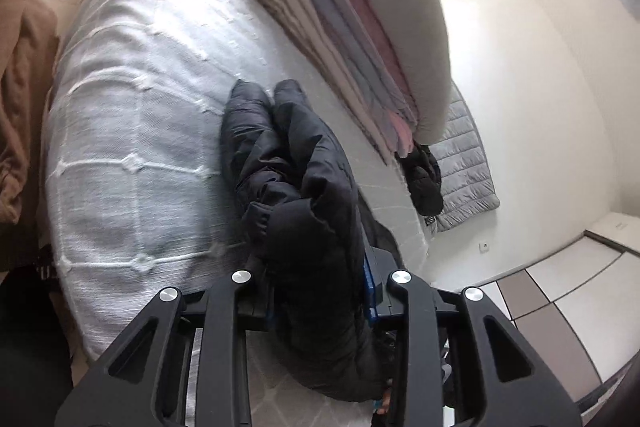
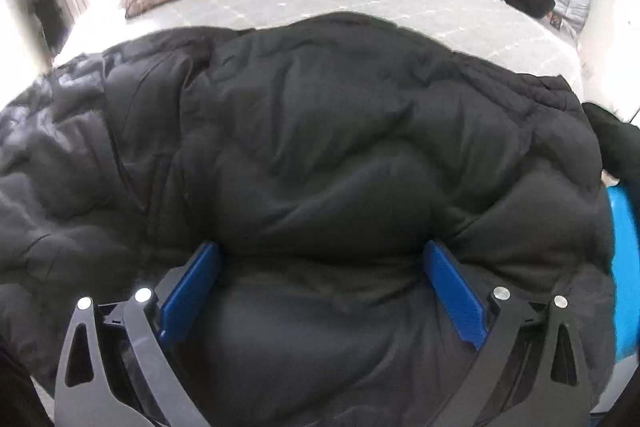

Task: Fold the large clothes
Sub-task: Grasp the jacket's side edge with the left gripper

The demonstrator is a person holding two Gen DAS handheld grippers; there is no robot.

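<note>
Left wrist: left hand-held gripper (image 1: 320,303) pinched narrow on a bunched fold of the black quilted puffer jacket (image 1: 296,179), which trails onto the bed's white grid-stitched cover (image 1: 132,115); looks mid-fold, with a stack of folded grey and pink duvets (image 1: 360,27) behind and tiled floor (image 1: 560,287) below. Right wrist: right hand-held gripper (image 2: 320,291) spread wide, blue pads (image 2: 192,287) pressed into the jacket's padded bulk with a thick roll between them. Next move likely needs both ends carried over together, then flattened.
</note>
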